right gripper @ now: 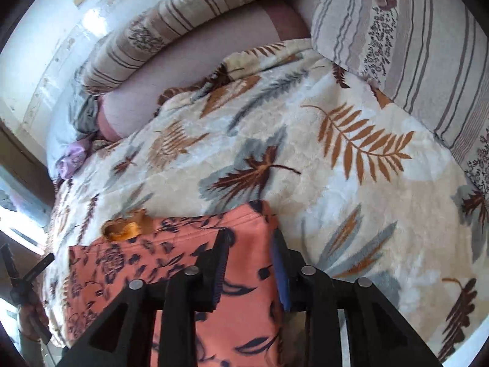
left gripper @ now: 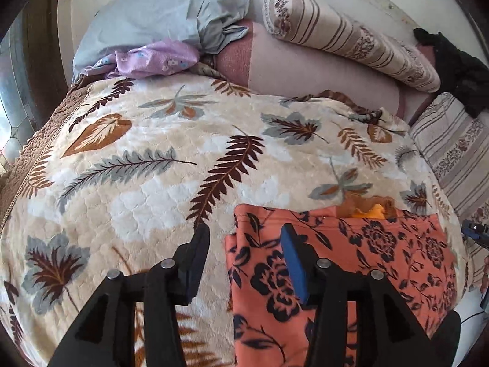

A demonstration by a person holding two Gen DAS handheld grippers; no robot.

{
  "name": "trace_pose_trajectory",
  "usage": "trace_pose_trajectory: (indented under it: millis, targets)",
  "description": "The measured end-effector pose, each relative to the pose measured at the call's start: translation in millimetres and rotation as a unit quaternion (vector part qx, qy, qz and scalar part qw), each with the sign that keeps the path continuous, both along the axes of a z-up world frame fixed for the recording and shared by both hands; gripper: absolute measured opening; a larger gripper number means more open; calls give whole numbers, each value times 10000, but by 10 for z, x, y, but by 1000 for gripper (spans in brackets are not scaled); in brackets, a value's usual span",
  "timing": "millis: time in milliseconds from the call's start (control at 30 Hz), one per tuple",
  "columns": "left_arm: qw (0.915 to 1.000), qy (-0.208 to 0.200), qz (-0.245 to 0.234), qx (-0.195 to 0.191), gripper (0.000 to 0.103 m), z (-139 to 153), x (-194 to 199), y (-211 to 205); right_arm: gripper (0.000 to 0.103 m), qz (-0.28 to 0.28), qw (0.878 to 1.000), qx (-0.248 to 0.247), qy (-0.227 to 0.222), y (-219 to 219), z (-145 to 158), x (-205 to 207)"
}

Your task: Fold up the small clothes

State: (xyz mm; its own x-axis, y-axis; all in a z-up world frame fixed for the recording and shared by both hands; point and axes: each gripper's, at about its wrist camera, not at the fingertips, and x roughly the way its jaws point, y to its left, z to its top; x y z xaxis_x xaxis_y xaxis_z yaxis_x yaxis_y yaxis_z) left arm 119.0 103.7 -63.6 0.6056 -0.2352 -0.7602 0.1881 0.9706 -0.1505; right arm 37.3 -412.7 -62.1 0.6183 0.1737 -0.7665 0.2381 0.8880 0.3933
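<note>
An orange garment with a dark floral print (left gripper: 360, 263) lies flat on the leaf-patterned blanket (left gripper: 152, 165), with a bit of brown-orange fabric (left gripper: 368, 209) poking out at its far edge. My left gripper (left gripper: 244, 238) is open, straddling the garment's left edge, one finger over the blanket and one over the cloth. In the right wrist view the same garment (right gripper: 171, 263) shows, and my right gripper (right gripper: 250, 244) is open over its right edge. Neither gripper holds anything.
A grey-blue pillow (left gripper: 152, 21) and a lilac floral cloth (left gripper: 156, 59) lie at the far left. A striped bolster (left gripper: 345, 36) and a striped cushion (right gripper: 412, 49) stand at the back and right. A black cloth (left gripper: 452, 64) lies far right.
</note>
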Motion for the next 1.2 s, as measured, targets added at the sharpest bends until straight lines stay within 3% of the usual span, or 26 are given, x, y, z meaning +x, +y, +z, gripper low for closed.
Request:
trace_pose_trajectory:
  millis: [33,67,167,233,267,333,367,400,467,533,633,700,733,900,1000,1200]
  targets:
    - [9999,-83,-53,-71,59,60,-157,-11,90,159,9997,166,-130,115,77,-109]
    - [9998,-140,-75,-97,64,90,-313,-35,93,366,9984,339,-274,240,131,-215]
    - [9994,-83,-330,-117,65,-2,-730,-150,93,842,9878,1279,-286,536,25,-427]
    - [9992,207,-350,-64,65,-250,-876,-198,93,897,9764,1957,-181,602,-225,-524]
    - [9986,465,-249,56,65,-436,-903,-199,93,849,9749,2056,-84,604,-372,-554]
    - [9910,1251,88,467,66,-870,-888,-143,91,362,9799,1905,480,486,-746,-570]
    - [9920,1241,178,175,66,-929,-920,-54,88,182,9768,2063,554,403,-866,-592]
    - [9931,1140,255,56,67,-884,-956,4,86,84,9735,2248,417,353,-860,-622]
    - [9927,1090,419,306,66,-777,-983,52,88,38,9802,1959,271,373,-640,-657]
    - [9943,913,481,282,66,-699,-989,116,88,282,9842,1748,-91,417,-417,-643]
    - [9885,1380,534,298,66,-896,-937,172,88,379,9787,2014,-122,392,-473,-564]
    - [9897,1293,521,322,67,-902,-992,154,88,124,9809,1877,500,330,-773,-487]
    - [9891,1318,514,398,67,-864,-1003,138,87,42,9778,2025,536,292,-844,-488]
    - [9966,659,393,307,66,-334,-981,28,88,184,9817,1896,-23,220,-392,-375]
    - [9988,443,96,201,66,-159,-726,-175,88,246,9798,1983,-66,144,-328,-92]
    - [9980,605,-187,-29,66,-376,-5,-550,88,82,9674,2515,295,-87,-721,492]
